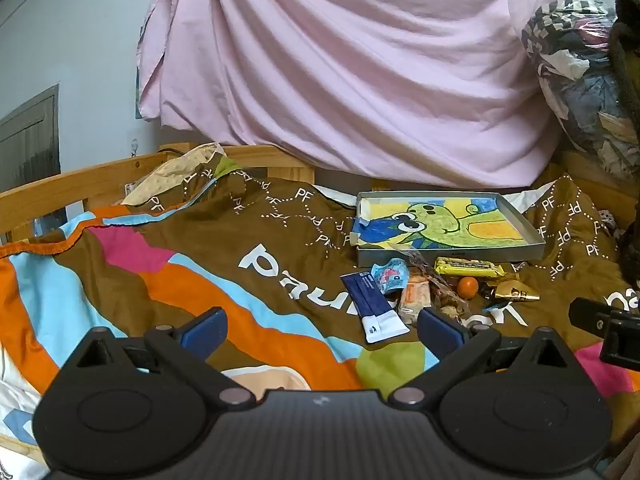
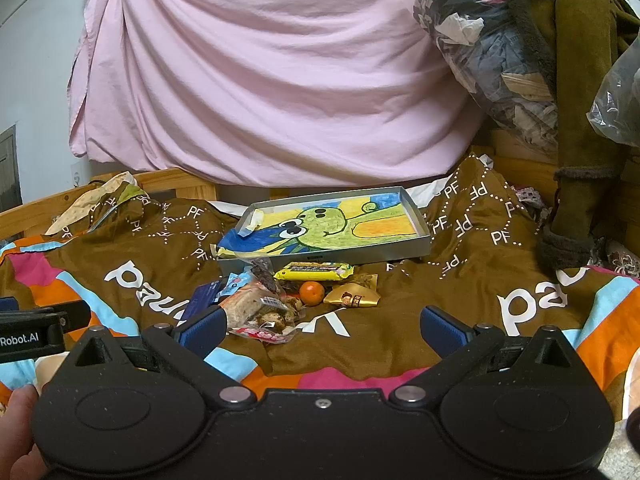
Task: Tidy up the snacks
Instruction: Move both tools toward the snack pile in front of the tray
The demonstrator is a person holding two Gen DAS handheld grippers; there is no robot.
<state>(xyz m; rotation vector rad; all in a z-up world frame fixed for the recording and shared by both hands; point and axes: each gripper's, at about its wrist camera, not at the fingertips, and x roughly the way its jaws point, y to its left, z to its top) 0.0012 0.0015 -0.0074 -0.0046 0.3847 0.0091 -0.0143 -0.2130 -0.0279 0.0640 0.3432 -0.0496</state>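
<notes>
1. bed blanket carries it all; grey tray at back holds no snacks, so sorting hasn't begun imo.
2. snack pile lies just in front of tray: yellow bar, orange, gold packet.
3. left gripper & right gripper: fingers apart, holding nothing. next: close on one snack.
4. blue sachet shows whole only in left view; right view shows a hand.

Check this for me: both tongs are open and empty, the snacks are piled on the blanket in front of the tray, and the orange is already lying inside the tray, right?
Not quite. The orange lies on the blanket among the snacks, in front of the tray, as the right wrist view shows. The rest holds: left tongs and right tongs are open and empty.
</notes>
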